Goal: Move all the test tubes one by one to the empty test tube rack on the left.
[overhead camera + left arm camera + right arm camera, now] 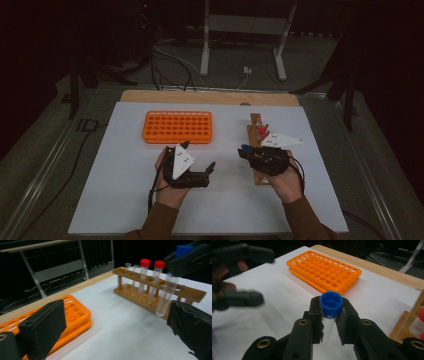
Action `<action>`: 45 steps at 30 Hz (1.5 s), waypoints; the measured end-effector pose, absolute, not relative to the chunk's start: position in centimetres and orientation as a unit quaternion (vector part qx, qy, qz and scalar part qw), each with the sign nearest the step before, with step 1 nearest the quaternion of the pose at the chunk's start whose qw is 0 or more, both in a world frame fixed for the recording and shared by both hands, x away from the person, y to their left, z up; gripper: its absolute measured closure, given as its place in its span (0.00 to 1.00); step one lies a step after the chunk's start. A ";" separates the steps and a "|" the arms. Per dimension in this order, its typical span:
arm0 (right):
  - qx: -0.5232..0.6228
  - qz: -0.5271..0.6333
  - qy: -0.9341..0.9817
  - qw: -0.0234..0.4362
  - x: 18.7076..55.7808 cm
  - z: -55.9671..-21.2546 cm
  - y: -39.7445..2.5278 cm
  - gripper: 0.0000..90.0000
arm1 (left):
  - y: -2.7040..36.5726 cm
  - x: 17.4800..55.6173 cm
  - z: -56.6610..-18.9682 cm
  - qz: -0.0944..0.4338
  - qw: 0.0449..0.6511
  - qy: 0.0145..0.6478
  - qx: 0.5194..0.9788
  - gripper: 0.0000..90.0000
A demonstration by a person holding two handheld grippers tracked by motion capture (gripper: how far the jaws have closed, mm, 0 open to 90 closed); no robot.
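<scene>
Taking the orange rack (177, 127) as the landmark: just in front of it, toward the person, the left gripper (200, 159) hangs with jaws spread wide and nothing between them, probably standing ready to receive or steady the tube. To the right of the rack, the right gripper (329, 315) is clamped just under the blue cap of a clear tube (331, 305), which hangs upright, clear of the white sheet (125, 190). Farther right stands the wooden rack (160, 288) with two red-capped tubes (144, 277), likely the blue tube's source.
</scene>
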State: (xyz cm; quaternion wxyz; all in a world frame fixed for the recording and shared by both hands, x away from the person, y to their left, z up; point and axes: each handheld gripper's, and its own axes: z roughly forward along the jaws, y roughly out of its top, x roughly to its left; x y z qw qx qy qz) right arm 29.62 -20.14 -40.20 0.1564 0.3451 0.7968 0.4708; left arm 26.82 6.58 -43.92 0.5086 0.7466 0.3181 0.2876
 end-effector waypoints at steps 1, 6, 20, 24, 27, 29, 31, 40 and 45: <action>0.345 0.470 0.798 0.155 29.7 -40.2 -20.0 0.84 | 6.1 26.9 -44.0 0.286 0.506 0.317 0.750 0.05; 0.348 0.470 0.798 0.144 29.9 -40.3 -19.2 0.84 | 4.1 27.3 -44.6 0.260 0.505 0.317 0.760 0.14; 0.347 0.470 0.802 0.124 29.9 -40.6 -17.9 0.84 | 1.0 27.6 -45.3 0.236 0.514 0.278 0.777 0.62; 0.346 0.471 0.802 0.121 29.9 -40.7 -17.7 0.84 | 1.0 27.8 -45.4 0.222 0.516 0.278 0.780 0.70; 0.345 0.470 0.804 0.118 29.9 -40.8 -17.6 0.84 | 0.9 27.9 -45.5 0.214 0.517 0.279 0.780 0.75; 0.345 0.470 0.804 0.117 29.9 -40.8 -17.5 0.84 | 0.9 27.9 -45.5 0.213 0.517 0.279 0.781 0.77; 0.344 0.469 0.805 0.115 29.9 -40.8 -17.4 0.84 | 0.9 27.9 -45.5 0.209 0.519 0.277 0.781 0.80; 0.346 0.496 0.787 0.123 29.6 -40.6 -18.4 0.50 | 1.3 28.3 -45.5 0.216 0.514 0.278 0.782 0.86; 0.342 0.491 0.783 0.168 29.1 -40.6 -19.4 0.26 | 2.0 28.8 -45.5 0.215 0.518 0.288 0.776 0.86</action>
